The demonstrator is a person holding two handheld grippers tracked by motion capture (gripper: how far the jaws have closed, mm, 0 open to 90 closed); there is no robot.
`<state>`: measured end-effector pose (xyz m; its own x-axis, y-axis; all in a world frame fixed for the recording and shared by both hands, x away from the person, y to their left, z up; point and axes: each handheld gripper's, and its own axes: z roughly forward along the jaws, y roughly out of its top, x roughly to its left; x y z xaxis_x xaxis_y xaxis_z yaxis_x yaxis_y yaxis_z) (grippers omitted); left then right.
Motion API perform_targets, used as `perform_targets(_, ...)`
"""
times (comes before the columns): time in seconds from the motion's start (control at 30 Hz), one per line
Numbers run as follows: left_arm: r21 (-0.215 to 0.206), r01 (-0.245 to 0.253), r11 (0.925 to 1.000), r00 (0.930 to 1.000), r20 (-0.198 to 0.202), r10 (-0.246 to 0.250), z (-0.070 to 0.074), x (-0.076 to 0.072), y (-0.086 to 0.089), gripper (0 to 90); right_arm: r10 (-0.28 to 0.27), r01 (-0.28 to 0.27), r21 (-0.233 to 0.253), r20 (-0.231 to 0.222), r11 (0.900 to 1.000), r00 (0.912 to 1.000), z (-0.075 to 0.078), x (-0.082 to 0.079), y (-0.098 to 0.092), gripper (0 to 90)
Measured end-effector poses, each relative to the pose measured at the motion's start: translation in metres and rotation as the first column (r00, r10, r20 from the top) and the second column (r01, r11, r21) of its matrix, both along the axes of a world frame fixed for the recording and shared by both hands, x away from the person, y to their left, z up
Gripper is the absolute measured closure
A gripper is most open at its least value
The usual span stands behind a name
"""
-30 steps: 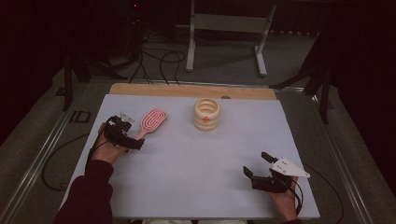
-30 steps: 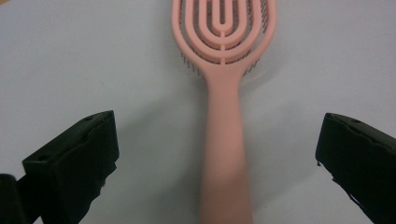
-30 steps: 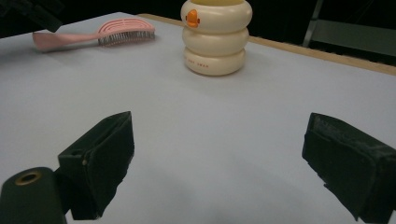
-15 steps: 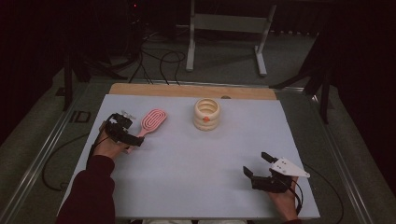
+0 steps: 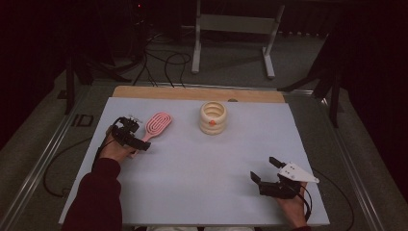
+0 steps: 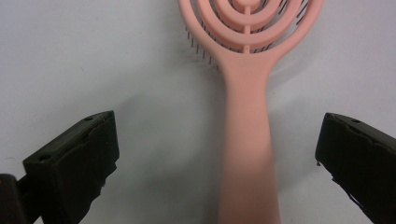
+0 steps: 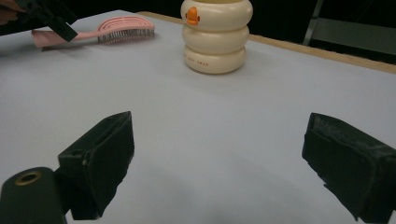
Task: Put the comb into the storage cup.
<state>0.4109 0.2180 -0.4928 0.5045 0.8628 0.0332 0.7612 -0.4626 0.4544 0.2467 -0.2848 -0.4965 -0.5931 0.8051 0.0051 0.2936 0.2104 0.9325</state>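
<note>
A pink hairbrush (image 5: 157, 125) lies flat on the pale table sheet (image 5: 192, 168) at the left, its ringed head pointing away. My left gripper (image 5: 138, 140) hovers over the brush's handle. In the left gripper view the handle (image 6: 246, 140) runs up between the two wide-apart jaws of that gripper (image 6: 218, 135), touching neither. A cream ringed container (image 5: 213, 117) with an orange mark stands at the back centre. My right gripper (image 5: 264, 169) rests open near the front right edge, and nothing lies between the jaws of the right gripper (image 7: 219, 144).
The right gripper view looks across the sheet to the container (image 7: 216, 37), the hairbrush (image 7: 116, 25) and the left gripper (image 7: 51, 16) beyond. A wooden strip (image 5: 192, 93) borders the table's far edge. Cables and a metal stand (image 5: 231, 29) are on the floor behind.
My left gripper has shifted a little to the right, over the brush's handle. The right gripper, brush and container have stayed put.
</note>
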Motion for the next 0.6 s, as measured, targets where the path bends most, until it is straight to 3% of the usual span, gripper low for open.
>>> perform_targets(0.2,0.024,-0.022,0.9995,0.9995,-0.023,0.023,-0.004,0.004,-0.004,4.2,0.002,-0.002,-0.003,-0.001,1.0,1.0,0.0,0.0,0.0,9.2)
perform_targets(0.43,0.051,-0.028,0.9983,0.9996,-0.004,0.028,-0.008,0.006,-0.01,16.0,-0.002,0.002,-0.003,-0.002,1.0,1.0,0.0,0.0,0.0,9.2)
perform_targets(0.6,0.058,-0.032,0.9978,0.9994,0.017,0.031,-0.008,0.009,-0.014,29.1,-0.002,0.002,-0.005,-0.002,1.0,1.0,0.0,0.0,0.0,9.2)
